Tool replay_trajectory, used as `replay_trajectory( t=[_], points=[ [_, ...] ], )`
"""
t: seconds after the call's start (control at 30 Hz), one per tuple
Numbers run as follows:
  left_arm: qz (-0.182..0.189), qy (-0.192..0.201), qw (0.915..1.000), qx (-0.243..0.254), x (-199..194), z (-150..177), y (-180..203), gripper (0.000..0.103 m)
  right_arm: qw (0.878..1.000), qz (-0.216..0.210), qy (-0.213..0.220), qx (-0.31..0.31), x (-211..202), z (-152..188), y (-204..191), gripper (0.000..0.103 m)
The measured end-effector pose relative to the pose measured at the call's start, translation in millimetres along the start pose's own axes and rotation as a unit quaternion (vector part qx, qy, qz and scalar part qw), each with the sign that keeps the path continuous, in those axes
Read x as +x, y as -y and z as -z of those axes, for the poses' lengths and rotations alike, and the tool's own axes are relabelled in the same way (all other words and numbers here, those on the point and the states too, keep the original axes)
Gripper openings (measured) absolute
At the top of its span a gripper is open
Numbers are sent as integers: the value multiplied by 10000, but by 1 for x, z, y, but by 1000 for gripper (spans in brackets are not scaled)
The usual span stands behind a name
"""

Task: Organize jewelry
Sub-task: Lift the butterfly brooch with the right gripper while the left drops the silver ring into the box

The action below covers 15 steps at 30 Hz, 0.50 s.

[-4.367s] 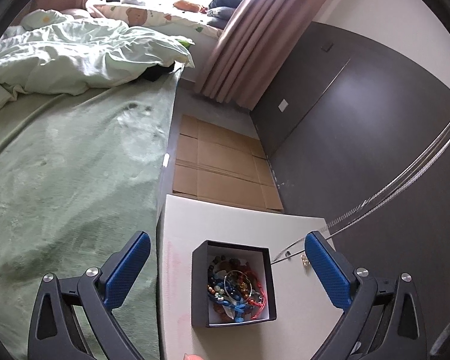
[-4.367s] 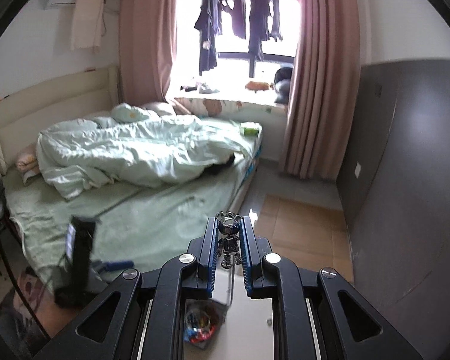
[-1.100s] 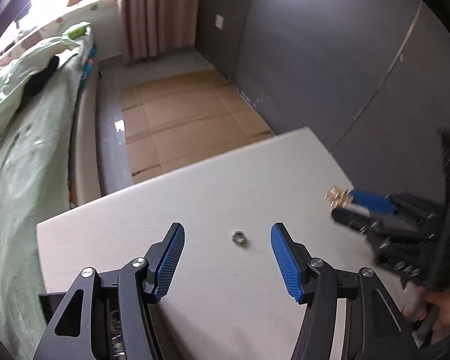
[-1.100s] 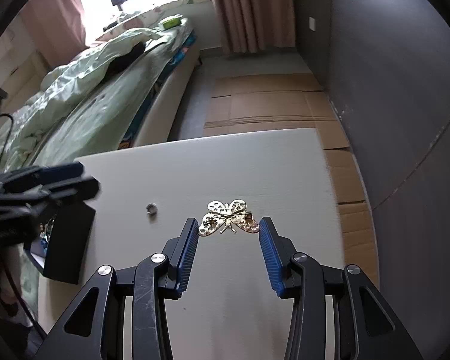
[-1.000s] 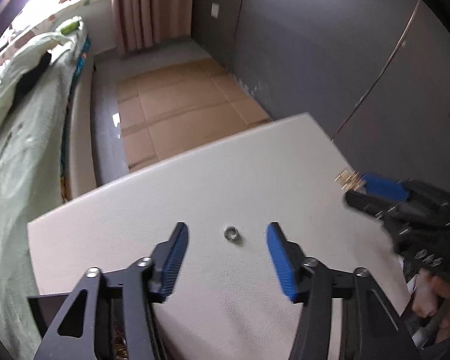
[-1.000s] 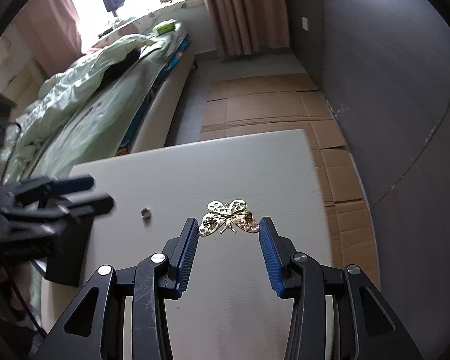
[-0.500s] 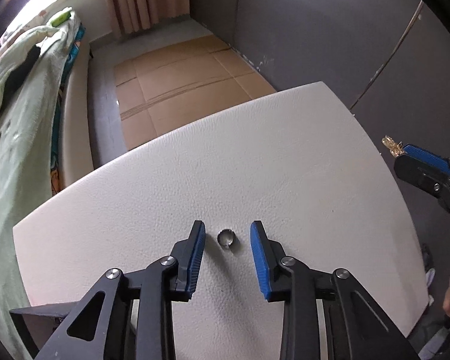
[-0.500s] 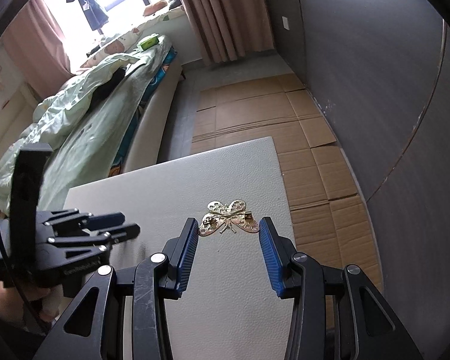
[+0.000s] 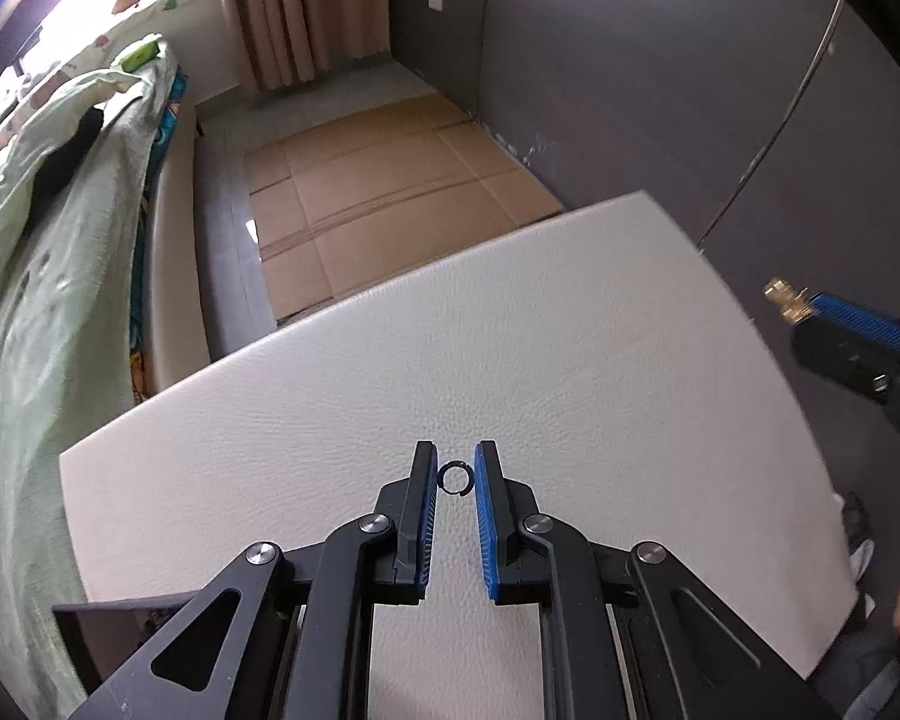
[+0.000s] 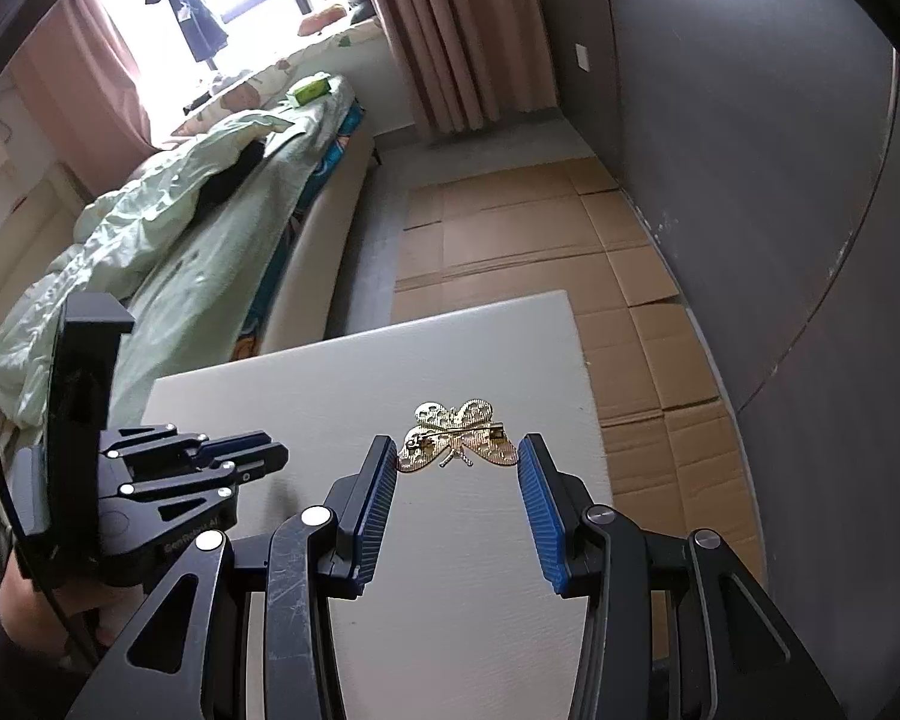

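A small dark metal ring (image 9: pixel 455 478) lies on the white tabletop (image 9: pixel 570 360) right between the blue pads of my left gripper (image 9: pixel 455 474). Its jaws are closing and both pads touch the ring's sides. My right gripper (image 10: pixel 457 459) is shut on a gold butterfly brooch (image 10: pixel 456 432), gripped by its wing tips a little above the table (image 10: pixel 342 378). In the left wrist view the right gripper's blue finger (image 9: pixel 852 318) shows at the right edge with the brooch's gold end (image 9: pixel 783 299). In the right wrist view the left gripper (image 10: pixel 270 453) points down at the table's left side.
A corner of the black jewelry box (image 9: pixel 108 618) shows at the lower left of the left wrist view. Beyond the table lie flattened cardboard (image 9: pixel 390 204) on the floor, a bed with green bedding (image 10: pixel 198 240) to the left and a dark wall (image 9: pixel 630 90) to the right.
The left gripper's jaws have drawn together from wide apart until they meet the ring's sides. The right gripper has kept its hold on the brooch and stayed near the same spot.
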<state>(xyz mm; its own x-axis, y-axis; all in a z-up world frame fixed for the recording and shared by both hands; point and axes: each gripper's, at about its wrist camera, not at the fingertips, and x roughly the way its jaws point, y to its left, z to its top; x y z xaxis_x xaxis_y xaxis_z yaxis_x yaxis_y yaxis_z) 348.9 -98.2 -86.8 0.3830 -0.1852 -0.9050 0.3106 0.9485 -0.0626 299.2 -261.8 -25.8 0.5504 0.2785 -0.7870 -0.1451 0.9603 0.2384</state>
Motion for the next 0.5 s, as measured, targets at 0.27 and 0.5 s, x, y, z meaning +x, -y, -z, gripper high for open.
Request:
replay_trajectory(
  t=[0.27, 0.5],
  points=[
    [-9, 341, 9991, -261, -44, 14, -21, 13, 9997, -171, 138, -97, -17, 1, -18, 43],
    [-169, 633, 9971, -382, -84, 31, -35, 13, 9988, -340, 308, -193, -32, 1, -36, 43]
  ],
)
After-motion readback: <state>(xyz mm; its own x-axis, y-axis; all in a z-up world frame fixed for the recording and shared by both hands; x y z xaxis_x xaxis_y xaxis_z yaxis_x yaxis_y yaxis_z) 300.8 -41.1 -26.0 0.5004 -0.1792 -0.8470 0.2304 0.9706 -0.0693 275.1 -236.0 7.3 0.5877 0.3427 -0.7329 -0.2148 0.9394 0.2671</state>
